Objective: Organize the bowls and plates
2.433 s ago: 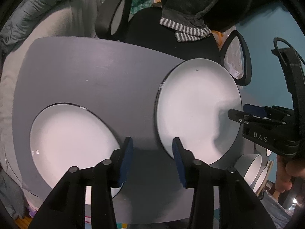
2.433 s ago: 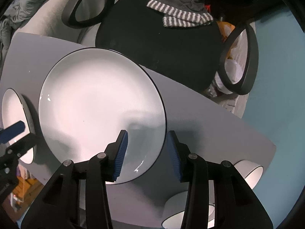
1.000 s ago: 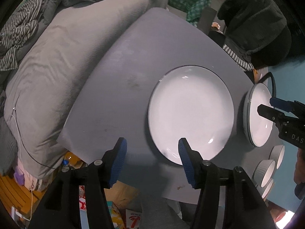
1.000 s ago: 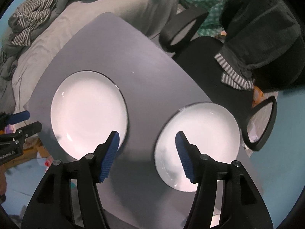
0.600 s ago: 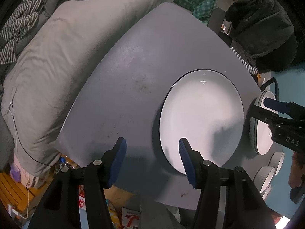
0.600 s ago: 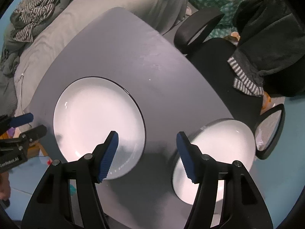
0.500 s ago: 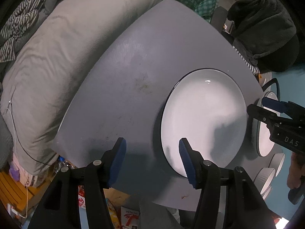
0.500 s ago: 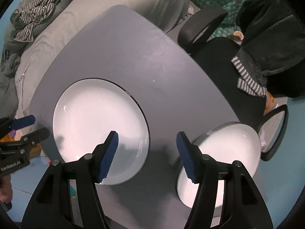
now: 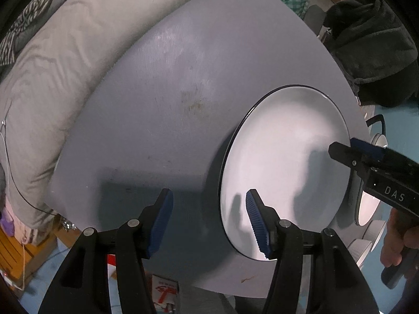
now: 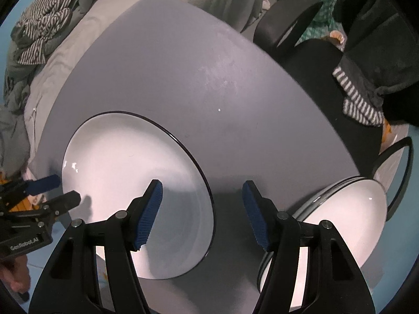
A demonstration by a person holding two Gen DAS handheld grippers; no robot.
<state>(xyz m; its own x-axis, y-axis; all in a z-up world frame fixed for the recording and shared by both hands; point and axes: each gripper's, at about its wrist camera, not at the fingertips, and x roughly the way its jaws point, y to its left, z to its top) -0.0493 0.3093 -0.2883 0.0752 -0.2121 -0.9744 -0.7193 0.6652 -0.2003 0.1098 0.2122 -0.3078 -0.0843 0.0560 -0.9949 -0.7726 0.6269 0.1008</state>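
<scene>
Grey bedding [image 9: 52,60] fills the upper left of the left wrist view, beside a grey table [image 9: 170,104] that takes up the middle. The left gripper [image 9: 209,222] sits at the lower centre with its blue-padded jaws spread and nothing between them; its left finger is over bare table and its right finger [image 9: 258,222] over the near-left rim of a white plate [image 9: 282,162] with a thin dark edge, lying flat at centre right. At the right edge the right gripper [image 9: 366,157] reaches in over that plate's far side, held by a hand [image 9: 398,238], with small white bowls [image 9: 366,238] low beside it.

In the right wrist view a striped cloth [image 10: 44,23] lies on the bedding at the upper left, and the left gripper pokes in at the lower left by the plate's rim. The plate [image 10: 117,162] lies left of centre. The right gripper [image 10: 201,214] stands at the lower centre, jaws spread and empty, its left finger over the plate's right part and its right finger over the table. A stack of plates [image 10: 345,214] sits at the lower right, apart from the single plate, and a black chair [image 10: 309,60] stands at the upper right
</scene>
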